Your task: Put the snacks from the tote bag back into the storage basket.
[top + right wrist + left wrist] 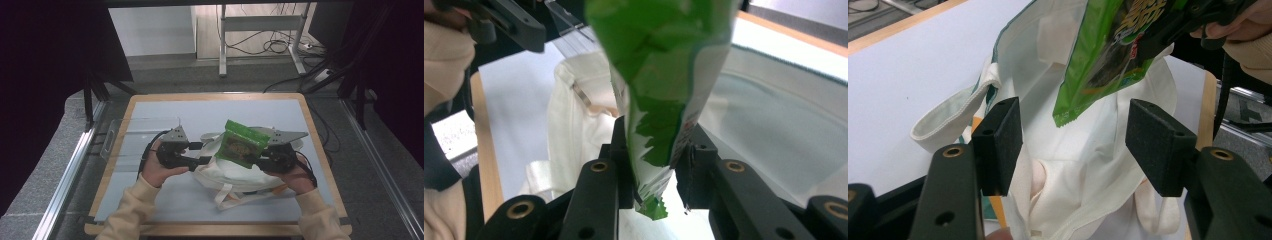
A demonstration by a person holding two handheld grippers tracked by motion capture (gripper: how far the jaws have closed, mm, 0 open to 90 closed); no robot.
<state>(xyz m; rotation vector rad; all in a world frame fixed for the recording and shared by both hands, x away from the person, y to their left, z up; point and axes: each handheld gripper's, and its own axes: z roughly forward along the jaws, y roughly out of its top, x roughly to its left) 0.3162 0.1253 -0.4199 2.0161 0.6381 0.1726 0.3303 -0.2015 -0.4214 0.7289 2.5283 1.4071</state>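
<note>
Your right tongs (261,156) are clamped on one sealed end of the green snack packet (241,142); the right gripper view shows both pads pinching the crimped edge, with only a sliver of foil poking past them, so the hold is shallow. The packet hangs in the air above the white canvas tote bag (235,175), which lies slumped on the table (150,120) just below and between both tongs. Your left tongs (1070,142) stand wide open with nothing between the pads; in the left gripper view the packet's free corner dangles just ahead of them, over the bag's crumpled mouth, and a looped handle (955,117) lies off to the side of the left pad. Judged from this, the step is getting the packet into the bag, and the bag is the problem: its mouth looks collapsed, not gaping. Best to put the open left tongs to work first: take the upper lip of the bag's opening, not the handle, and lift it enough to make a real gap. Then bring the packet down lower edge first, along the line of the opening, so the corner slides in rather than snagging on folds. Keep the right tongs firmly closed until most of the packet is past the lip; with so thin a bite, a twist or a bump on the cloth could pull it free.
</note>
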